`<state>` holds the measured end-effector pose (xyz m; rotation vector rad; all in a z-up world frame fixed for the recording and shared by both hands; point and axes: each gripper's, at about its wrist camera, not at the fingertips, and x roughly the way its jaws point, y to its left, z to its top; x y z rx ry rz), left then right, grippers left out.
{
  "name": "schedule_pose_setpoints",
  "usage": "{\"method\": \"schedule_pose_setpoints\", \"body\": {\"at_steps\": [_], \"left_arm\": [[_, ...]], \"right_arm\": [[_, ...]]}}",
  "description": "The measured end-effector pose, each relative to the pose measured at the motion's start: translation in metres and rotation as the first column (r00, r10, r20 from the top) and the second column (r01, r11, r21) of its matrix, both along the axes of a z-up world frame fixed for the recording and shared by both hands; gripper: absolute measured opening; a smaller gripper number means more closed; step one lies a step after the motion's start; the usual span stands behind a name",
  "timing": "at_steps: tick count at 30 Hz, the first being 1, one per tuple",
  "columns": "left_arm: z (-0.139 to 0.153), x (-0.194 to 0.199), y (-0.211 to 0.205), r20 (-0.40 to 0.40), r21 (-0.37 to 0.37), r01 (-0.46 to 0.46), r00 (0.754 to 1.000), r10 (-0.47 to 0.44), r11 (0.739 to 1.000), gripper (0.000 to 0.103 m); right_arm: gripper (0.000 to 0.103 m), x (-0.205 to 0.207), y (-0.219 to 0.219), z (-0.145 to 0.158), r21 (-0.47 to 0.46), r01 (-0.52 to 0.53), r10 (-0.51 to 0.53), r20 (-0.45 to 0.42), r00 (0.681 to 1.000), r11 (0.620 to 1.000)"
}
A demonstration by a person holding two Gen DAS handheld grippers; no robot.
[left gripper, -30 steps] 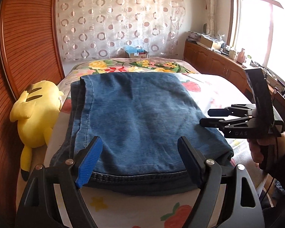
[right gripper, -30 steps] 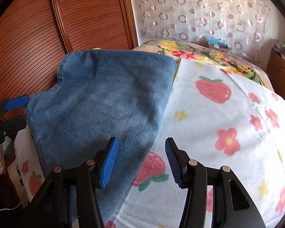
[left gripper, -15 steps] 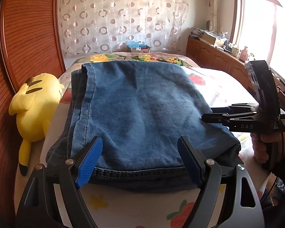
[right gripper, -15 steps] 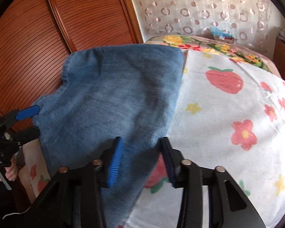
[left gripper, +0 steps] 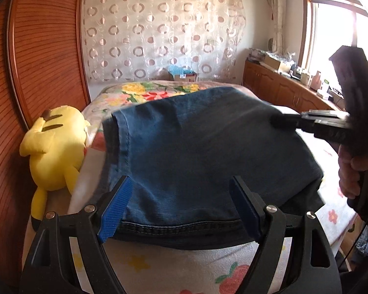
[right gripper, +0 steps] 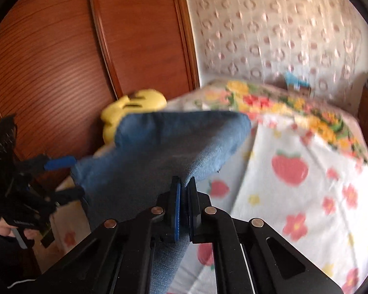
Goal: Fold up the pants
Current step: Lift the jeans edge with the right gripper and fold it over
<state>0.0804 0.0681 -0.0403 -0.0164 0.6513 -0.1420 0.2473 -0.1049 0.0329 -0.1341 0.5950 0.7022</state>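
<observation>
Blue jeans (left gripper: 208, 159) lie folded on the flowered bed sheet (left gripper: 159, 264). My right gripper (right gripper: 183, 181) is shut on the jeans' (right gripper: 159, 147) right edge, and the cloth rises from the bed there in a tent. In the left wrist view the right gripper (left gripper: 282, 120) comes in from the right, held by a hand (left gripper: 350, 171). My left gripper (left gripper: 181, 180) is open, its blue pads apart on either side of the near hem, not pressing the cloth. It also shows in the right wrist view as the left gripper (right gripper: 68, 177) at the far left.
A yellow plush toy (left gripper: 54, 147) lies on the bed's left side beside a ribbed wooden panel (left gripper: 36, 61). A low wooden cabinet (left gripper: 282, 90) with clutter runs under the window at the right. A patterned curtain hangs behind the bed.
My right gripper has closed on the jeans' right edge and risen, lifting that side off the sheet. My left gripper has stayed open at the near hem.
</observation>
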Motion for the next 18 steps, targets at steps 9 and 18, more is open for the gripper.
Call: {"method": "schedule_pose_setpoints", "body": {"at_steps": [9,18], "left_arm": [[0.035,-0.015,0.011,0.086,-0.021,-0.029,0.996,0.030,0.999,0.082],[0.039,-0.010,0.000,0.097,-0.016,0.002,0.995,0.000,1.000,0.082]], "right_arm": [[0.003,-0.030,0.011,0.063,-0.009,-0.043,0.044,0.168,0.985,0.999],[0.003,-0.054,-0.068,0.062,-0.051,0.091,-0.080,0.182,0.980,0.995]]}}
